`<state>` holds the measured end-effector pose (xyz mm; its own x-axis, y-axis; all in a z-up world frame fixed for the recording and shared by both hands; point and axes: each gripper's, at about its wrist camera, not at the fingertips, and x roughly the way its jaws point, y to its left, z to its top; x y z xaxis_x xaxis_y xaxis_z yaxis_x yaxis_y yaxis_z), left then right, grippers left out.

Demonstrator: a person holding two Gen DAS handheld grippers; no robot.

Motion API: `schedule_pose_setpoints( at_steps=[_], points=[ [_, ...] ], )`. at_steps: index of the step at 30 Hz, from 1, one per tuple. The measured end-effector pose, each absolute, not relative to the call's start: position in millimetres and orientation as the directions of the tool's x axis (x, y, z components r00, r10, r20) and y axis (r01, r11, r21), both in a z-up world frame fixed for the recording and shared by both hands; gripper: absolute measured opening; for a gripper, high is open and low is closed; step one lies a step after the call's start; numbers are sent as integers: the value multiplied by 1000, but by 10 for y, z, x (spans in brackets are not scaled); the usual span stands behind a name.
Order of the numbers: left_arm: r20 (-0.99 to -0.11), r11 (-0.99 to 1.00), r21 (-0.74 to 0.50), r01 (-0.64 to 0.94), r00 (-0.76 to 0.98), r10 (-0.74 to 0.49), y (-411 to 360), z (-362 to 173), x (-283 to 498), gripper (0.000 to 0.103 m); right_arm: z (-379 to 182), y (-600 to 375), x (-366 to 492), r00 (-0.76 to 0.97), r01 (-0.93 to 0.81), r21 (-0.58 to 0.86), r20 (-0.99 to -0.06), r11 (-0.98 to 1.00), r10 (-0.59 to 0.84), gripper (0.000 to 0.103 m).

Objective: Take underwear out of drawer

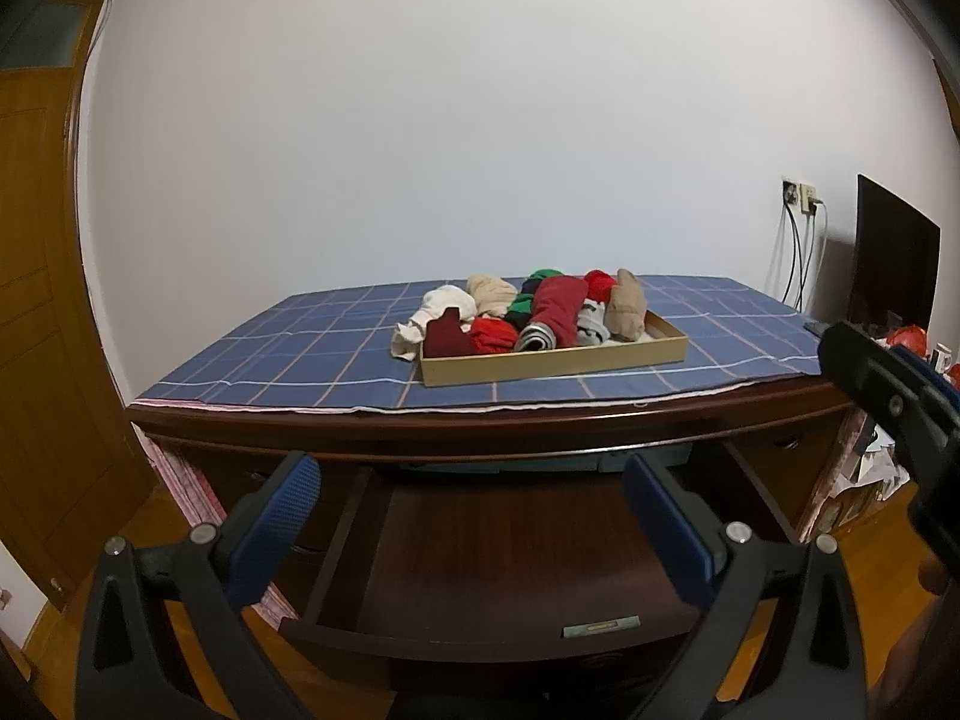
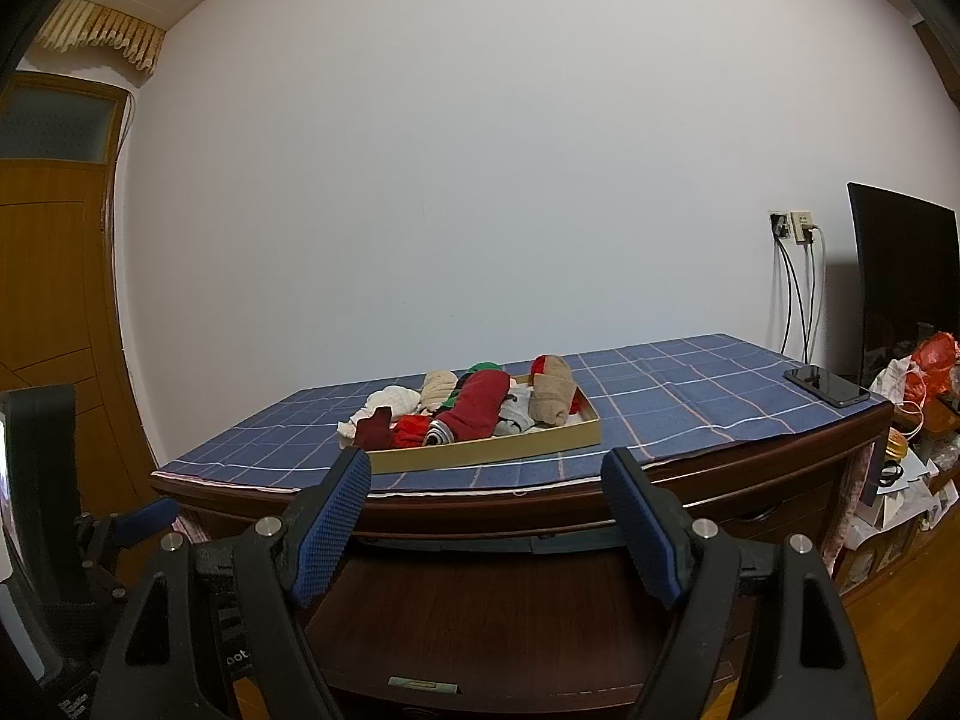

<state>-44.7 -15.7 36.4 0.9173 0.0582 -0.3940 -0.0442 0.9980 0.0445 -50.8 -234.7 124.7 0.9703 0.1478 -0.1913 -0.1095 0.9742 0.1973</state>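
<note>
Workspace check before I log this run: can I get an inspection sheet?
Surface: desk under a blue checked cloth.
Job's things: drawer pulled out, inside looks bare; tray on the cloth heaped with rolled underwear.
Clutter: phone at the cloth's right corner; bags and papers right of the desk.
Grippers: left gripper and right gripper open, holding nothing.
Cables: two hang from the wall sockets.
Surroundings: white wall, wooden door, dark screen.
</note>
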Motion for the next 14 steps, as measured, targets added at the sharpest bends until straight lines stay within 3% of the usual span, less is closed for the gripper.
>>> schedule_pose_setpoints(
  at_steps=[14],
  points=[
    [-403,998,49,-49,913,65,-179,348,-445,103,1226,-2335,-498,969,-92,200,-206,975,134,81]
  ],
)
